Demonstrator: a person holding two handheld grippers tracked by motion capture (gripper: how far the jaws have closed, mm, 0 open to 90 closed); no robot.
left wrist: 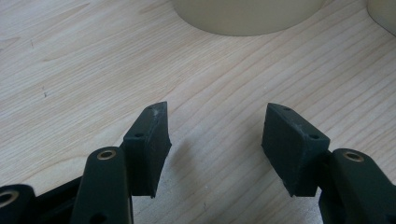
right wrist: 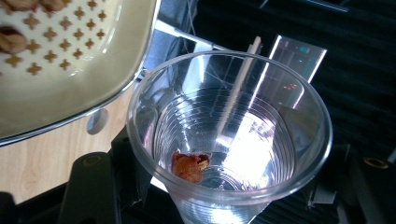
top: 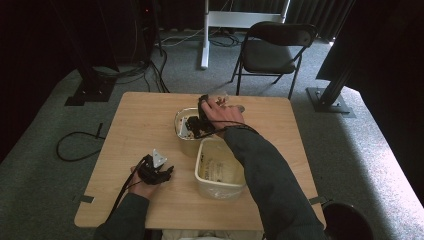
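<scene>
Right gripper view: the right gripper [right wrist: 224,205] is pinching a clear cup [right wrist: 229,140] (one brown morsel [right wrist: 190,166] inside) beside the bowl [right wrist: 70,88]. The left gripper [left wrist: 215,144] is resting spread over bare table [left wrist: 70,70].

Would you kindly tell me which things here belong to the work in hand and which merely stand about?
In use:
- clear plastic cup, clamped in the right gripper
- reddish-brown morsel in the cup
- perforated dish
- rectangular tub

Standing about:
- folding chair
- floor cable
- left gripper, open, holding nothing
</scene>
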